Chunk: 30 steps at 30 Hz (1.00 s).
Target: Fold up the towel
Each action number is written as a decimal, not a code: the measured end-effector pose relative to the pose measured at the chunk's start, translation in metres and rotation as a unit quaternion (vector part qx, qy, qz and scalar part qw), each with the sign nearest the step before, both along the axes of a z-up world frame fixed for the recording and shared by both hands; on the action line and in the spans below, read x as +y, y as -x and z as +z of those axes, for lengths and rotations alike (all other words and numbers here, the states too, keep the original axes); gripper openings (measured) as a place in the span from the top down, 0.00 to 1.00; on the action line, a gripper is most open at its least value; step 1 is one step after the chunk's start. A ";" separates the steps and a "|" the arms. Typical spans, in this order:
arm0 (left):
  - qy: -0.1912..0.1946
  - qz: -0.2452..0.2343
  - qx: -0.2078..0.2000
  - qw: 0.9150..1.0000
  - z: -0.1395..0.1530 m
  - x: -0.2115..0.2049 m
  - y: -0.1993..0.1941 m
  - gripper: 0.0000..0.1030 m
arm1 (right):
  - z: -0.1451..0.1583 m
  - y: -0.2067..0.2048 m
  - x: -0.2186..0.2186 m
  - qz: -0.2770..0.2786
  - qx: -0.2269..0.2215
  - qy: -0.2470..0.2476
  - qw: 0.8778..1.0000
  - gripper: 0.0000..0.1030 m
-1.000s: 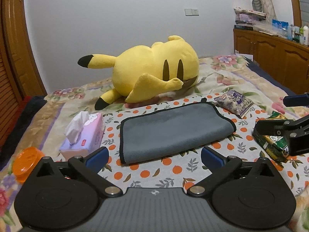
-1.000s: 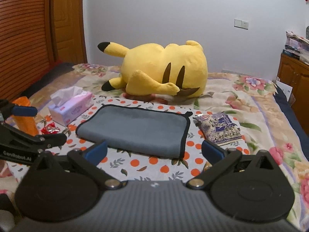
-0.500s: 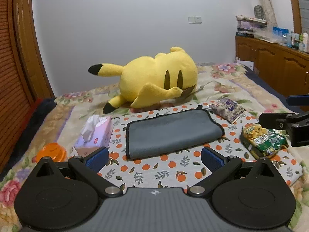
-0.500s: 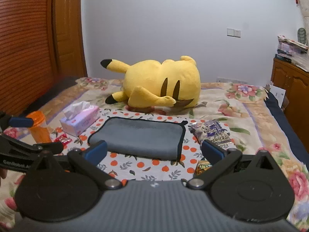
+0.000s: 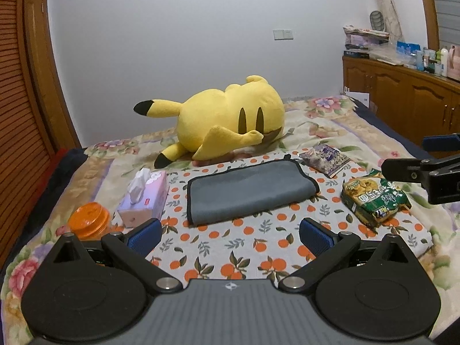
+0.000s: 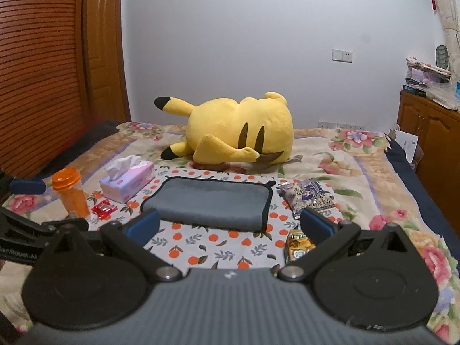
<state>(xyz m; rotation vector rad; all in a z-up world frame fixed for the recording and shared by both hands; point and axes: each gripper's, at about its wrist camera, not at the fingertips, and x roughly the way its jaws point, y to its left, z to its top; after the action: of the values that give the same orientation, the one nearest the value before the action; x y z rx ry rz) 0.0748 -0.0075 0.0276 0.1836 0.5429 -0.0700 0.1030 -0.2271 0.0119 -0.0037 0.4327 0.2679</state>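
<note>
A grey towel (image 5: 248,191) with black trim lies folded into a flat rectangle on an orange-print cloth (image 5: 230,247) on the bed; it also shows in the right wrist view (image 6: 210,202). My left gripper (image 5: 230,235) is open and empty, held back from the towel's near edge. My right gripper (image 6: 230,225) is open and empty, also short of the towel. The right gripper shows at the right edge of the left wrist view (image 5: 425,161), and the left gripper at the left edge of the right wrist view (image 6: 34,207).
A yellow plush (image 5: 230,120) lies behind the towel. A tissue box (image 5: 145,198) and an orange jar (image 5: 89,220) stand left of it, a red wrapper (image 6: 104,208) nearby. A purple packet (image 5: 325,156) and green noodle packet (image 5: 373,198) lie right. Wooden cabinets (image 5: 402,100) stand far right.
Both grippers have pulled back and risen away from the towel, so it looks smaller and farther. The towel has not moved. Both grippers stay open.
</note>
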 end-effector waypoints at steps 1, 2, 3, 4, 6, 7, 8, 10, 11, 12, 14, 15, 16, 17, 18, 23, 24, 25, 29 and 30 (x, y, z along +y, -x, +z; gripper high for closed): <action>0.003 0.002 0.001 1.000 -0.001 0.001 0.003 0.00 | -0.001 0.003 0.000 0.000 0.001 -0.002 1.000 0.00; 0.006 0.003 0.004 1.000 -0.002 0.003 0.005 0.00 | -0.002 0.004 0.000 0.000 0.001 -0.002 1.000 0.00; 0.009 0.004 0.006 1.000 -0.004 0.004 0.007 0.00 | -0.003 0.006 -0.001 -0.001 0.001 -0.003 1.000 0.00; 0.012 0.006 0.009 1.000 -0.005 0.005 0.009 0.00 | -0.004 0.007 -0.001 -0.001 0.003 -0.003 1.000 0.00; 0.015 0.008 0.013 1.000 -0.008 0.007 0.013 0.00 | -0.006 0.010 -0.002 -0.001 0.004 -0.005 1.000 0.00; 0.015 0.009 0.013 1.000 -0.010 0.007 0.015 0.00 | -0.007 0.012 -0.002 -0.002 0.004 -0.006 1.000 0.00; 0.016 0.010 0.014 1.000 -0.012 0.007 0.016 0.00 | -0.008 0.014 -0.002 -0.002 0.004 -0.006 1.000 0.00; 0.019 0.011 0.017 1.000 -0.016 0.007 0.020 0.00 | -0.011 0.018 -0.002 -0.003 0.004 -0.006 1.000 0.00; 0.020 0.012 0.019 1.000 -0.019 0.007 0.022 0.00 | -0.012 0.019 -0.002 -0.004 0.005 -0.006 1.000 0.00; 0.021 0.013 0.021 0.999 -0.022 0.007 0.023 0.00 | -0.014 0.021 -0.003 -0.005 0.006 -0.007 1.000 0.00; 0.022 0.014 0.027 0.999 -0.028 0.007 0.026 0.00 | -0.019 0.024 -0.004 -0.005 0.010 -0.009 1.000 0.00; 0.024 0.015 0.032 0.999 -0.032 0.006 0.027 0.00 | -0.021 0.025 -0.004 -0.006 0.012 -0.009 1.000 0.00; 0.027 0.016 0.039 0.999 -0.037 0.006 0.028 0.00 | -0.024 0.026 -0.005 -0.007 0.015 -0.010 1.000 0.00; 0.029 0.017 0.044 0.998 -0.041 0.006 0.029 0.00 | -0.026 0.027 -0.005 -0.008 0.018 -0.011 1.000 0.00; 0.030 0.017 0.047 0.998 -0.044 0.006 0.030 0.00 | -0.028 0.028 -0.006 -0.008 0.021 -0.013 1.000 0.00; 0.028 0.016 0.060 0.998 -0.058 0.004 0.036 0.00 | -0.035 0.035 -0.005 -0.007 0.025 -0.009 1.000 0.00; 0.030 0.017 0.061 0.998 -0.059 0.004 0.036 0.00 | -0.036 0.035 -0.006 -0.008 0.027 -0.010 1.000 0.00; 0.031 0.019 0.062 0.997 -0.061 0.005 0.036 0.00 | -0.038 0.036 -0.006 -0.008 0.028 -0.011 1.000 0.00; 0.031 0.023 0.064 0.997 -0.066 0.006 0.039 0.00 | -0.044 0.039 -0.005 -0.008 0.035 -0.014 0.999 0.00; 0.030 0.024 0.065 0.997 -0.067 0.006 0.040 0.00 | -0.046 0.040 -0.005 -0.007 0.036 -0.015 0.999 0.00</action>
<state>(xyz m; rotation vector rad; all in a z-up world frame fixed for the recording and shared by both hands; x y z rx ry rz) 0.0351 -0.0014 -0.0396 0.1071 0.6730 -0.0526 0.0633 -0.2318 -0.0341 0.0382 0.5007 0.2603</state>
